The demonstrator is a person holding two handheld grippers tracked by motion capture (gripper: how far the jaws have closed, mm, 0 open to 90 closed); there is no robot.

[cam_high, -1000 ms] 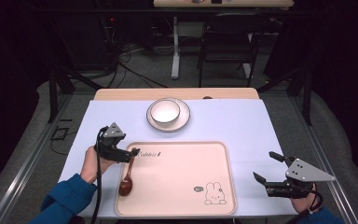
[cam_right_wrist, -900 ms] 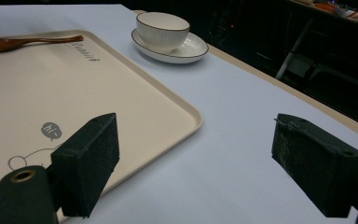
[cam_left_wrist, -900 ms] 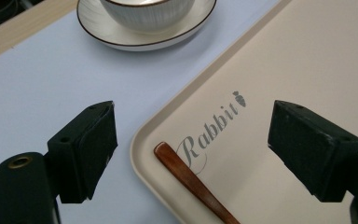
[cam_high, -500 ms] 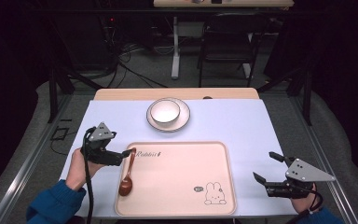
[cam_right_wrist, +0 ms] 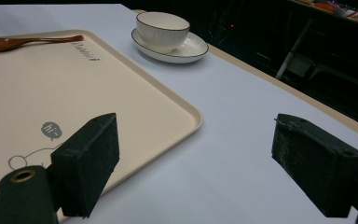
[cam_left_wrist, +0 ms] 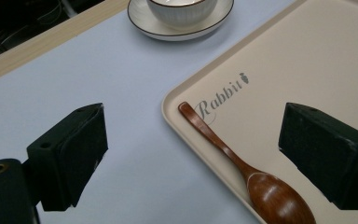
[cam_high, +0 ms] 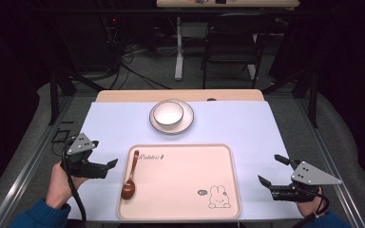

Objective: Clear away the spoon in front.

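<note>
My left tongs (cam_high: 108,165) hang released just off the left rim of the tray (cam_high: 228,190), jaws spread wide with nothing between them. In the left gripper view the wooden spoon (cam_left_wrist: 242,163) lies flat inside the tray, hard against that left rim, handle toward the printed lettering and bowl end toward me. Beyond the tray's far edge, the white bowl (cam_high: 168,114) sits on its saucer (cam_high: 186,124) on the worktop (cam_high: 114,123), well apart from the spoon. My right tongs (cam_high: 272,172) hover off the tray's right rim, also released and empty.

The risk I see lies at the spoon: it rests so near the raised rim that, if I reach in again, one jaw could catch the rim and shove the tray across the worktop, or tip the handle over the edge. Swinging either tongs toward the far edge too low could also knock the bowl off its saucer.
</note>
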